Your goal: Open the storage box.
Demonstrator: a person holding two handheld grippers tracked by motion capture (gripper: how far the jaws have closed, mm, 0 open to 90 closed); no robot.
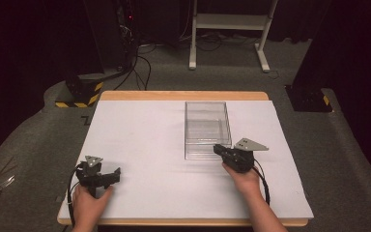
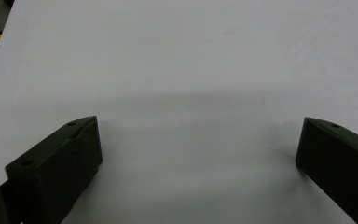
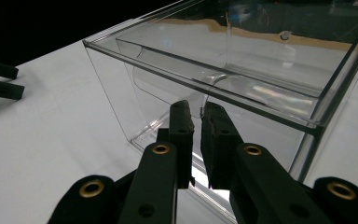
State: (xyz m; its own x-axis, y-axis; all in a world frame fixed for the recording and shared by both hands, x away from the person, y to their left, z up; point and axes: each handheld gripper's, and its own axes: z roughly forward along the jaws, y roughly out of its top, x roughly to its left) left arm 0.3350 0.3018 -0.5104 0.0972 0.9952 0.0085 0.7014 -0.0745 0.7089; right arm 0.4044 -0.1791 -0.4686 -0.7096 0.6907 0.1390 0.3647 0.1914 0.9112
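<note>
Right gripper [image 3: 196, 112] is pinching the near wall of the clear box [image 1: 207, 126], fingers narrow on it. Box is sitting at 1 o'clock on the counter [image 1: 140, 140]. Left gripper [image 1: 107, 176] is idling, fingers wide. Keep the pinch square; pull slowly.

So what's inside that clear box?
Nothing that I can see: the clear box looks empty, the white table showing through its walls. The right gripper covers a little of the near wall.

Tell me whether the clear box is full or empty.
Empty: through the clear box the high view and right gripper view show just its own walls and floor, nothing inside.
</note>
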